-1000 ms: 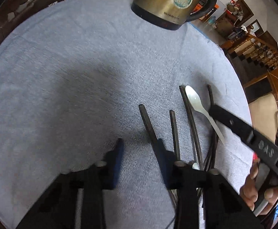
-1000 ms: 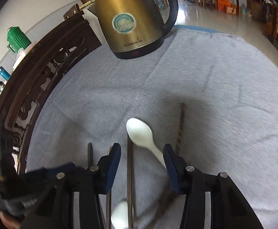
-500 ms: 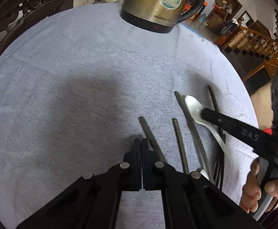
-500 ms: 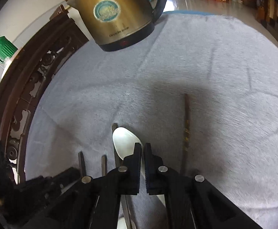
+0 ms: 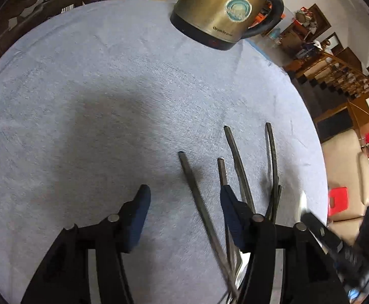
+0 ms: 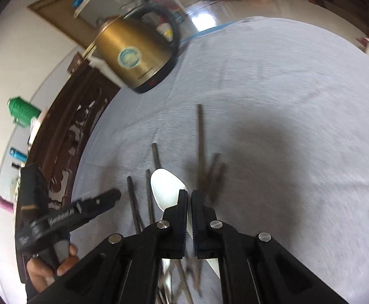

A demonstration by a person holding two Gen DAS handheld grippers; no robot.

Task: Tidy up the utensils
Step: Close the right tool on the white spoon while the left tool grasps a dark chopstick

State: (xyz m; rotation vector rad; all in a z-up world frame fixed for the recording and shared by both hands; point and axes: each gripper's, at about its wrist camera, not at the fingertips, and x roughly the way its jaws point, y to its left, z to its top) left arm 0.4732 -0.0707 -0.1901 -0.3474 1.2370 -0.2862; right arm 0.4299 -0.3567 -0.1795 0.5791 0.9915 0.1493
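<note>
Several dark chopsticks (image 5: 237, 162) lie fanned out on the grey cloth (image 5: 108, 101). My left gripper (image 5: 184, 202) hangs over them with its jaws opening. One chopstick (image 5: 194, 190) lies on the cloth between the fingers, and the pads do not press it. My right gripper (image 6: 188, 202) is shut on the handle of a white spoon (image 6: 165, 190), whose bowl sticks out ahead of the fingertips. In the left wrist view the right gripper (image 5: 321, 233) is a blur at the lower right. A pale shiny utensil (image 5: 241, 266) shows partly under my left fingers.
A brass-coloured electric kettle (image 5: 222, 7) stands at the far side of the round table. A carved dark wooden chair back (image 6: 70, 136) borders the table's left edge. A hand (image 6: 50, 273) holds the left gripper (image 6: 95, 202). Bare cloth stretches to the right (image 6: 298, 152).
My right gripper closed on the white spoon and carried it off the chopsticks, rolling as it went. My left gripper shut, then opened again over the same chopstick.
</note>
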